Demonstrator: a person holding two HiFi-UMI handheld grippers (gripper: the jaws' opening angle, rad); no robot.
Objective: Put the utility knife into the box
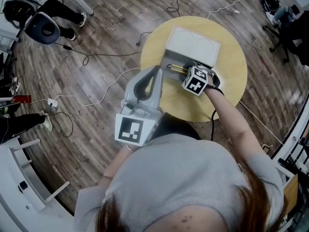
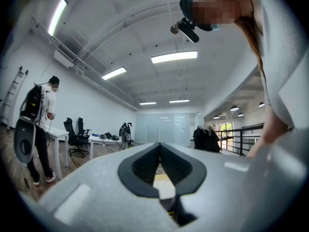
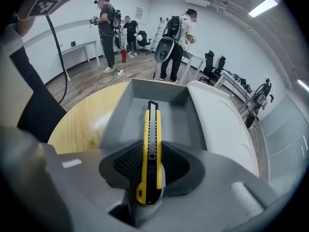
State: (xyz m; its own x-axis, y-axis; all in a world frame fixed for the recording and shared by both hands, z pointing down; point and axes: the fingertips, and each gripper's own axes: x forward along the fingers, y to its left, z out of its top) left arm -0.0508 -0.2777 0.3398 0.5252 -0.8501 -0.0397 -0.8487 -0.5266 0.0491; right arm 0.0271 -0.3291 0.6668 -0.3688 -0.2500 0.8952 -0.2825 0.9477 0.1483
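Observation:
A yellow and black utility knife (image 3: 151, 149) sits lengthwise between the pads of my right gripper (image 3: 152, 164), which is shut on it. Its tip points down into the open grey box (image 3: 120, 117), just above the box floor. The box lid (image 3: 217, 124) lies back on the right. From the head view, the right gripper (image 1: 189, 75) hangs over the box (image 1: 169, 61) on the round wooden table (image 1: 227, 76), the knife (image 1: 176, 68) poking out to its left. My left gripper (image 1: 155, 74) is held level at the table's near edge, its jaws closed and empty (image 2: 160, 151).
Cables (image 1: 96, 57) trail across the wooden floor around the table. People with backpacks (image 3: 176, 33) stand beyond the box, and another person (image 2: 41, 124) stands by desks and office chairs (image 2: 75, 134). The person's right forearm (image 1: 231, 120) reaches over the table's near edge.

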